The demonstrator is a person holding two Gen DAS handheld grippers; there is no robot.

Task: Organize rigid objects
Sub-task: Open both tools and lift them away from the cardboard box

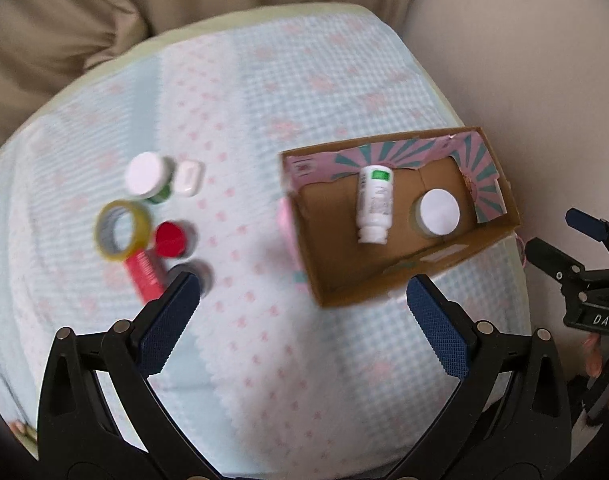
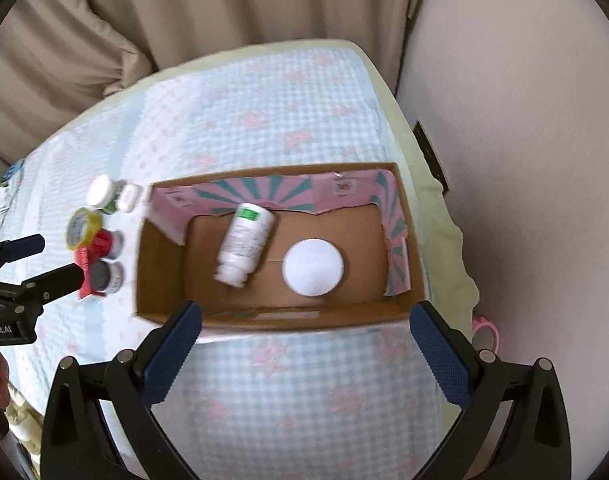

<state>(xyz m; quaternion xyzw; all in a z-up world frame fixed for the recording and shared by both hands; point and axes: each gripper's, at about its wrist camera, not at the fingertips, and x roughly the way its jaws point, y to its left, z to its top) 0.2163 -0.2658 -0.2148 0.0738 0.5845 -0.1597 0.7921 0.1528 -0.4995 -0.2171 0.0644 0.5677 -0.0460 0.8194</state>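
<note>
An open cardboard box (image 1: 500,232) (image 2: 156,312) holds a white bottle with a green label (image 1: 374,204) (image 2: 246,240) lying on its side and a white-lidded jar (image 1: 439,212) (image 2: 313,267). Left of the box sit a white-lidded green jar (image 1: 146,174) (image 2: 101,192), a small white case (image 1: 189,178) (image 2: 129,197), a yellow tape roll (image 1: 122,230) (image 2: 80,228), a red-lidded pot (image 1: 170,239) (image 2: 106,240), a red tube (image 1: 144,274) and a grey-lidded pot (image 1: 196,272) (image 2: 102,274). My left gripper (image 1: 300,304) is open and empty, above the cloth between pile and box. My right gripper (image 2: 304,332) is open and empty at the box's near wall.
The objects rest on a checked blue cloth (image 1: 264,120) (image 2: 284,380) with pink flowers over a green-edged cushion. Beige curtains (image 2: 184,0) hang behind. A pale wall (image 2: 524,160) stands at the right. A pink ring (image 2: 486,332) lies by the cushion's right edge.
</note>
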